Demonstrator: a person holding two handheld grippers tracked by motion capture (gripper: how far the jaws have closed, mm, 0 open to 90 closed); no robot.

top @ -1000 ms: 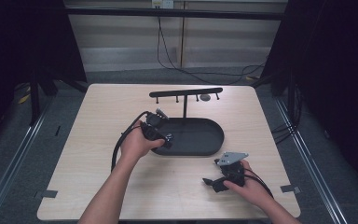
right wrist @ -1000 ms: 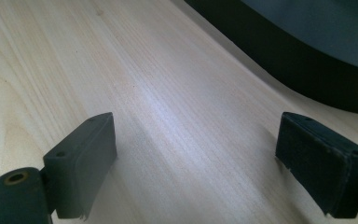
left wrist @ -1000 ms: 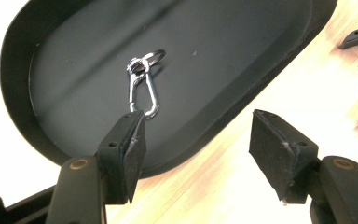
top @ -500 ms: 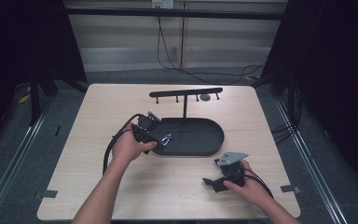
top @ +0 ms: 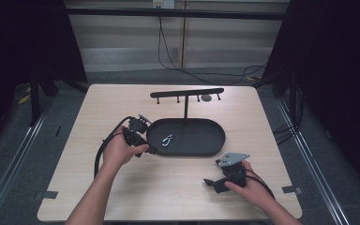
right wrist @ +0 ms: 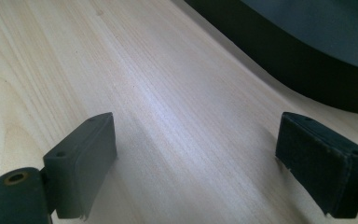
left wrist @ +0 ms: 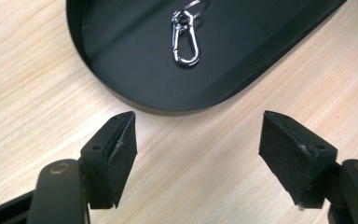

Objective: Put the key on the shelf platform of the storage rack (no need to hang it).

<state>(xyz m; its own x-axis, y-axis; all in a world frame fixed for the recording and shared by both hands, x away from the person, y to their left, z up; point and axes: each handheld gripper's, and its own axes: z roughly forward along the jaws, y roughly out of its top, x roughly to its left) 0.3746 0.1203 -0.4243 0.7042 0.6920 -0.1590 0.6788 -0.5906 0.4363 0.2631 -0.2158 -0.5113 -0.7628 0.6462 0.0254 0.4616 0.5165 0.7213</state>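
You have the wooden table (top: 122, 108) as your base. On it, near its far edge, you see a small grey round disc (top: 206, 98). Two grey tape pieces sit at its near corners, one left (top: 47, 194), one right (top: 290, 189). Behind the table black cables (top: 201, 75) lie on the floor. Left and right of the table you find metal rails (top: 14, 159) and dark curtains (top: 337, 70).

Shiny metal carabiner (left wrist: 185, 43), matt black tray (left wrist: 121, 60), wood-grain table (left wrist: 32, 93)
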